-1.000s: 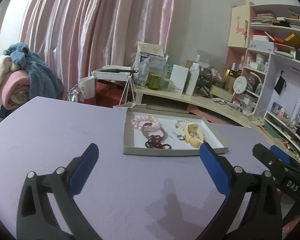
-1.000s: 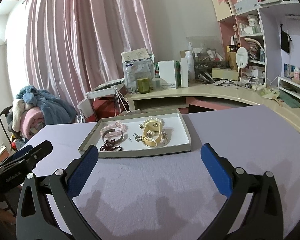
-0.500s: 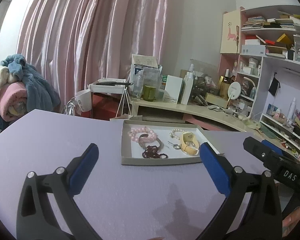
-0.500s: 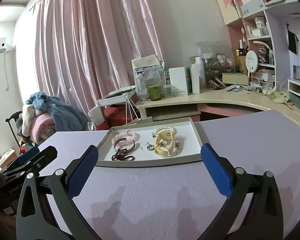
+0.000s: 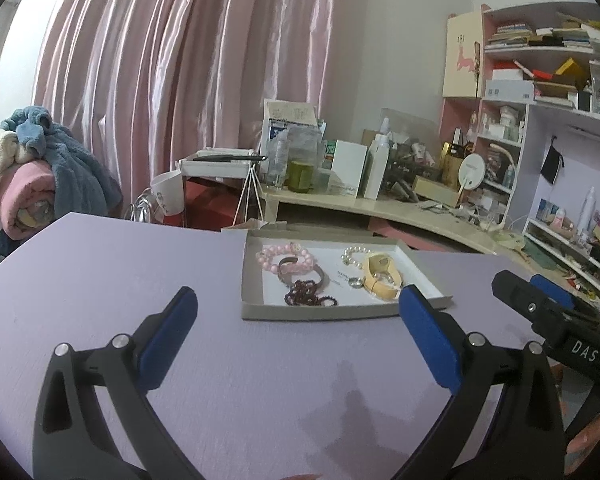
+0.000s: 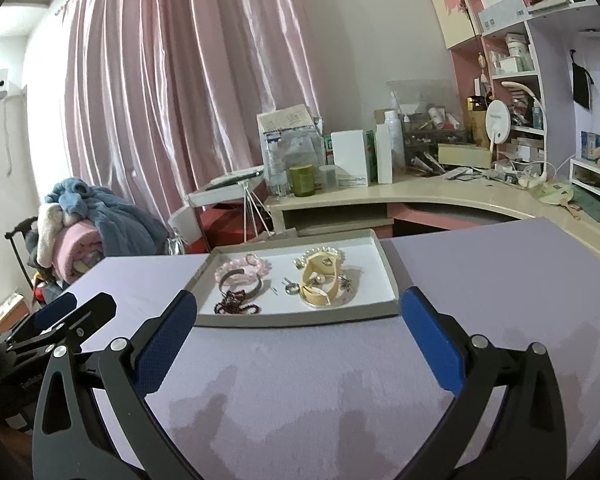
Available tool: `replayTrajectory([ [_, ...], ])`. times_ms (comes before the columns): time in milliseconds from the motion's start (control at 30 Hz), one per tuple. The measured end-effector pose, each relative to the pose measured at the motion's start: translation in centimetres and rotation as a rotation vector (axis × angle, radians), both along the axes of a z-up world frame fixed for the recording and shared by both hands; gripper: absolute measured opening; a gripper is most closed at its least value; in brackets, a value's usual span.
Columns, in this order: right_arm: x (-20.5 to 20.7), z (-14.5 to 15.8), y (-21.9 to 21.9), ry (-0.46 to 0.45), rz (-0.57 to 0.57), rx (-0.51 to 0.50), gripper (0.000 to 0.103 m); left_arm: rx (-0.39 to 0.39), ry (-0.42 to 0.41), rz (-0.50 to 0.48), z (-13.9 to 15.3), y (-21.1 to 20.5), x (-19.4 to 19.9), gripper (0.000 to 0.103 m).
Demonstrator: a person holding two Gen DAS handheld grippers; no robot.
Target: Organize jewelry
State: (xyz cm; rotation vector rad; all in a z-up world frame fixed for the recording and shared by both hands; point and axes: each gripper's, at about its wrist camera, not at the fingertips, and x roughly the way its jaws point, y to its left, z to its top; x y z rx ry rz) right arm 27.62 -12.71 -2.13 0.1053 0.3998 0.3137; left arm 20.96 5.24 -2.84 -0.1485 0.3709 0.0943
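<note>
A shallow grey tray (image 5: pixel 324 312) (image 6: pixel 296 320) with a white floor sits on the lilac table. In it lie a pink bead bracelet (image 5: pixel 286 258) (image 6: pixel 242 268), a brown bangle (image 5: pixel 300 276) (image 6: pixel 240 284), a dark red bead string (image 5: pixel 310 296) (image 6: pixel 236 306), a pearl bracelet (image 5: pixel 352 256) (image 6: pixel 324 254), a small ring (image 6: pixel 291 289) and a cream watch band (image 5: pixel 382 276) (image 6: pixel 320 284). My left gripper (image 5: pixel 296 334) is open, short of the tray's near wall. My right gripper (image 6: pixel 296 336) is open too, just before the tray, nothing between its fingers.
The lilac table (image 5: pixel 100 280) (image 6: pixel 500 280) stretches around the tray. Behind it a cream desk (image 6: pixel 440 196) carries bottles, boxes and a round mirror (image 6: pixel 498 122). A pile of blankets (image 5: pixel 40 176) stands at the left, shelves (image 5: pixel 548 92) at the right, pink curtains behind.
Both grippers have pulled back and risen a little, so the tray looks slightly further off. The jaws stayed open and the jewellery has not moved.
</note>
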Motion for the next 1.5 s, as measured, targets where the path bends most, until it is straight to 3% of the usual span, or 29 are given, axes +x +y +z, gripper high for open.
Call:
replayTrajectory([
  [367,-0.16,-0.08,-0.18,0.006,-0.01,0.002,0.102,-0.031,0.005,-0.048,-0.38,0.07,0.42,0.101],
  [1500,0.27,-0.5,0.64,0.01,0.006,-0.014,0.102,-0.022,0.011,-0.004,-0.88,0.92,0.91,0.101],
])
